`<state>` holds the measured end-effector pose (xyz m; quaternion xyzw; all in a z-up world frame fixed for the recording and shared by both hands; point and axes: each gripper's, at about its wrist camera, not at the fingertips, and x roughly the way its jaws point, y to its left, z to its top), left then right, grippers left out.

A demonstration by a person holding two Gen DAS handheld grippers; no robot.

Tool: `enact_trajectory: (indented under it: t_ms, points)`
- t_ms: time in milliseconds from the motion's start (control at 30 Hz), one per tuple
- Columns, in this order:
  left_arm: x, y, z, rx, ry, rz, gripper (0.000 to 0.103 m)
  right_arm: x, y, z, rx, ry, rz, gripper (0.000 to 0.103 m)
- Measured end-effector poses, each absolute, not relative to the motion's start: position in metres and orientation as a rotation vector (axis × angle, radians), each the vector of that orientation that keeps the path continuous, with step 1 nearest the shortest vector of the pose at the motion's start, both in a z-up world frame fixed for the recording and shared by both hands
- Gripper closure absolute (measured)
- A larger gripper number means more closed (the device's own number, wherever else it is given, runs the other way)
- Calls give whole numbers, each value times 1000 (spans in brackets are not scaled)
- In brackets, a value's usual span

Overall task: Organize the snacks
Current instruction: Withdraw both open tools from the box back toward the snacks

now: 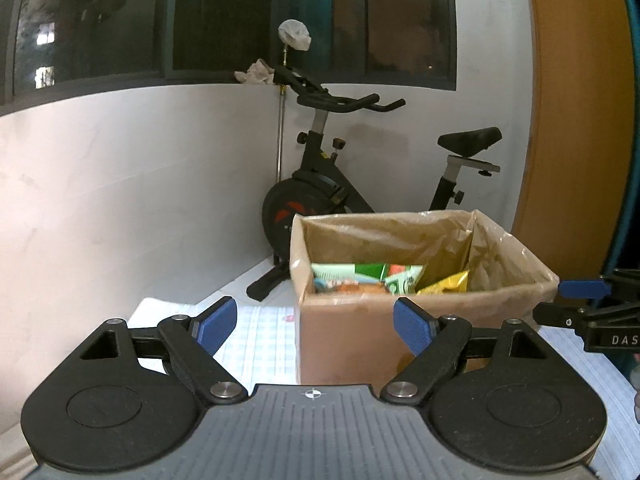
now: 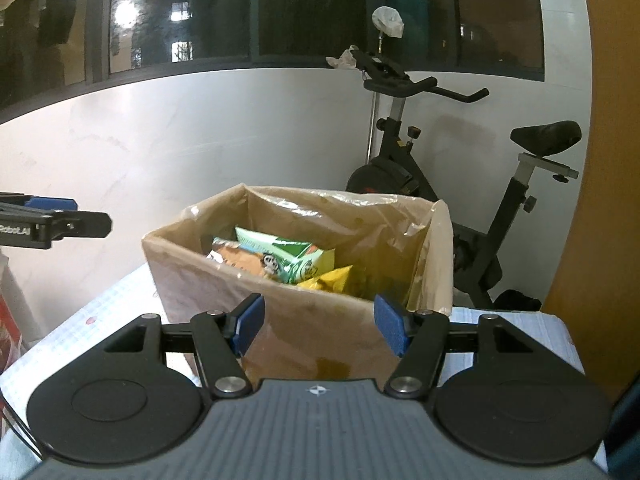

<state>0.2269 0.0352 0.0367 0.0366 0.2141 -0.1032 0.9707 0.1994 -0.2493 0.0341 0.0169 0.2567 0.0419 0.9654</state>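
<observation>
Tongs first: the left gripper (image 1: 315, 325) gapes wide with nothing between its blue pads, and the right gripper (image 2: 319, 326) stands parted too, a little narrower, equally bare. Both hover just short of the cardboard box (image 2: 280, 320) on the table (image 1: 256, 344). Inside its plastic liner lie snack packets (image 1: 372, 280), green, orange and yellow, piled together
</observation>
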Motion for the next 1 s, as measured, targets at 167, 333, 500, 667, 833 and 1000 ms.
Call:
enact_trajectory:
  t_ms: [167, 333, 500, 667, 833, 1000]
  points:
    - [205, 42, 20, 79, 433, -199, 16, 180, -242, 24, 15, 518, 109, 39]
    - [190, 36, 2, 76, 456, -234, 16, 160, -233, 9, -18, 501, 128, 39]
    - [180, 24, -21, 70, 498, -268, 16, 147, -230, -11, -5, 500, 120, 39]
    - [174, 12, -48, 74, 550, -288, 16, 135, -227, -37, 2, 498, 86, 39]
    - [161, 1, -78, 54, 594, -275, 16, 122, -227, -65, 71, 517, 45, 39]
    - [158, -2, -101, 37, 657, -253, 16, 110, -235, -87, 130, 537, -4, 39]
